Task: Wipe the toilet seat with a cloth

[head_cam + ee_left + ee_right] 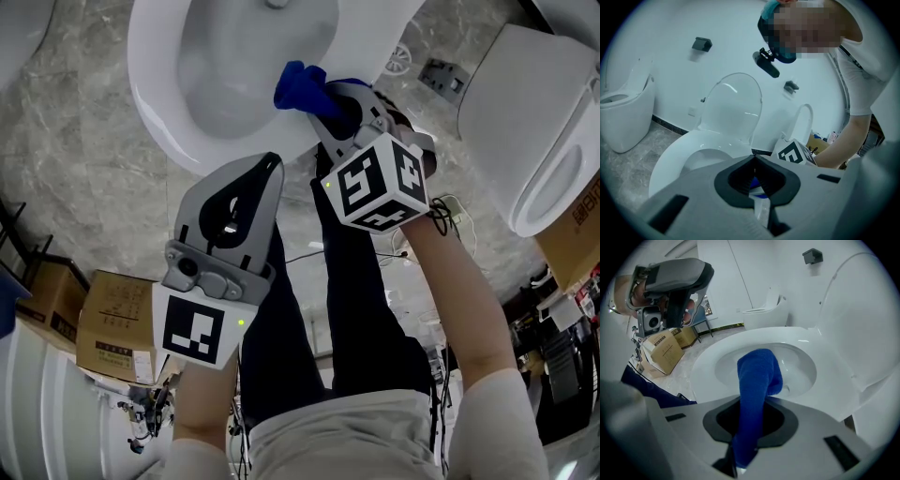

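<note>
We are clamping the blue cloth (298,84) in our right hand-held gripper (333,98) over the white toilet seat (155,103), at its four o'clock. Our left hand-held gripper (267,169) is hovering clenched and empty. Grey marble floor (84,187) is carrying cardboard boxes (112,328) at eight o'clock.

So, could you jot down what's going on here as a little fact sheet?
Right gripper: fingers closed on a bright blue cloth
Left gripper: fingers together, nothing between them
White toilet seat: down, cloth over its near edge, contact unclear
White lid: raised
Floor: grey marble tiles, with cardboard boxes on them
</note>
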Demonstrator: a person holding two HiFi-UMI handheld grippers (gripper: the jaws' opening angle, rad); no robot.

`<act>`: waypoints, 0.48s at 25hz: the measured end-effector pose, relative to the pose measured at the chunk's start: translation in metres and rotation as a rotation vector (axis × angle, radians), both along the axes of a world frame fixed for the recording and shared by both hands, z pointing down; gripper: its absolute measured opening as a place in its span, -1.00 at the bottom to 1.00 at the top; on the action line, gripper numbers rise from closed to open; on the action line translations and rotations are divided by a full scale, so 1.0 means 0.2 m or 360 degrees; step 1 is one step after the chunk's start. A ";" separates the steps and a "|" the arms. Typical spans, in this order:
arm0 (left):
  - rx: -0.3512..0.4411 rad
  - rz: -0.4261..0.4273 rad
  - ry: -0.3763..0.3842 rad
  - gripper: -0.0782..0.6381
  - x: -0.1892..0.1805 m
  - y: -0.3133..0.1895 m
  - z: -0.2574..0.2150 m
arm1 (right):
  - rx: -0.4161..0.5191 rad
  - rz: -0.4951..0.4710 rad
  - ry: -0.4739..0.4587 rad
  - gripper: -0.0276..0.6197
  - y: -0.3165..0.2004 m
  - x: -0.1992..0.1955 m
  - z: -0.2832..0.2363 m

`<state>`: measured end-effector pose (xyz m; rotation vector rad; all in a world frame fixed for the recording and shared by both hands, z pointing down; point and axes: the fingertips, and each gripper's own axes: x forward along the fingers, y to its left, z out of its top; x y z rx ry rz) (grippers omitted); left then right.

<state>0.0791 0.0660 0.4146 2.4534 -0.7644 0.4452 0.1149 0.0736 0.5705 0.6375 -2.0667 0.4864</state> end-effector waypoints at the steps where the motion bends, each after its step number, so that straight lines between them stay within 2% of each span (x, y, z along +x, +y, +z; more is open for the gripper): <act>1: -0.0001 0.0001 -0.0001 -0.77 0.01 0.00 0.00 | 0.0006 -0.0007 0.0000 -0.74 0.00 0.01 0.00; 12: 0.0012 0.0001 0.0000 -0.77 0.06 -0.02 -0.02 | 0.0040 -0.0036 -0.0011 -0.74 -0.04 0.07 -0.01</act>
